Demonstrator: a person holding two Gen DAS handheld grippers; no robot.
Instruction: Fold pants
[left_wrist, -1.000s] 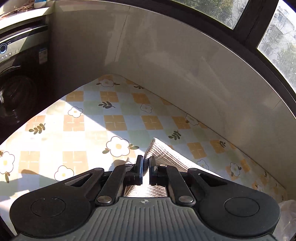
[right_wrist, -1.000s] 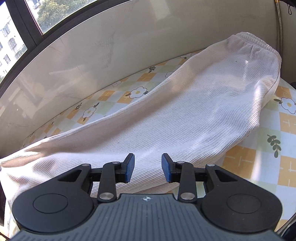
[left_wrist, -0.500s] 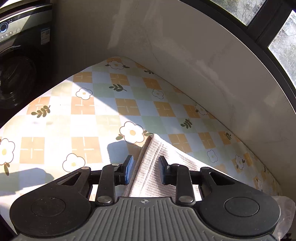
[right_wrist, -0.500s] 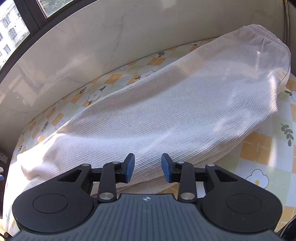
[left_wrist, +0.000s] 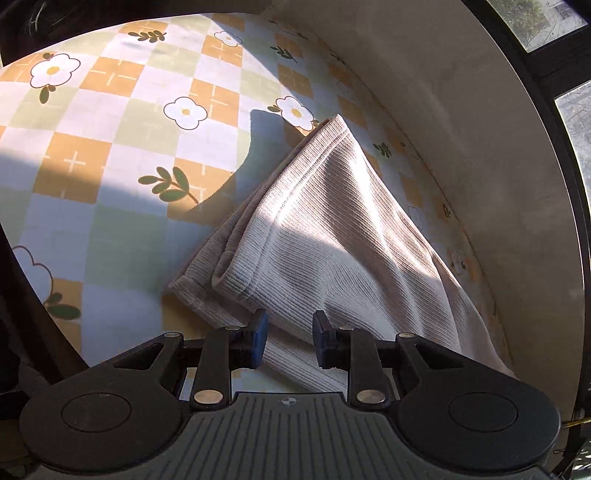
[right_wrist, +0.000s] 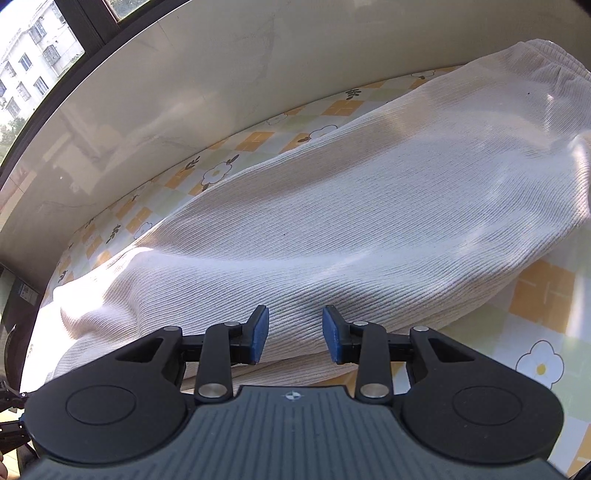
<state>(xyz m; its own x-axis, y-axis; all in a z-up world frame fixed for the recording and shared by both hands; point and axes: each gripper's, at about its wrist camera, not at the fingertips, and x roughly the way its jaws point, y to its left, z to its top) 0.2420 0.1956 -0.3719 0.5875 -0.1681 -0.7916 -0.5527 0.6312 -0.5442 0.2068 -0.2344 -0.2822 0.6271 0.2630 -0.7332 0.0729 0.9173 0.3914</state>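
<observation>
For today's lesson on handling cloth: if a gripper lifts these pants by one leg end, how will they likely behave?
The pants look floppy: ribbed knit that sags and creases on the tablecloth, so the rest would probably trail. The stacked hems may slide apart if only one layer is pinched. They are probably light, and unlikely to slip from the pads.

1. The left gripper had black linkage arms, each fastened with round silver screws, and blue pads on its fingertips.
2. Two black round discs with recessed circles flanked its grey ribbed centre plate, which bore a small round cross mark.
3. The right gripper had the same build: black arms, silver screws, blue pads, grey ribbed plate and the same small mark at its top edge.
</observation>
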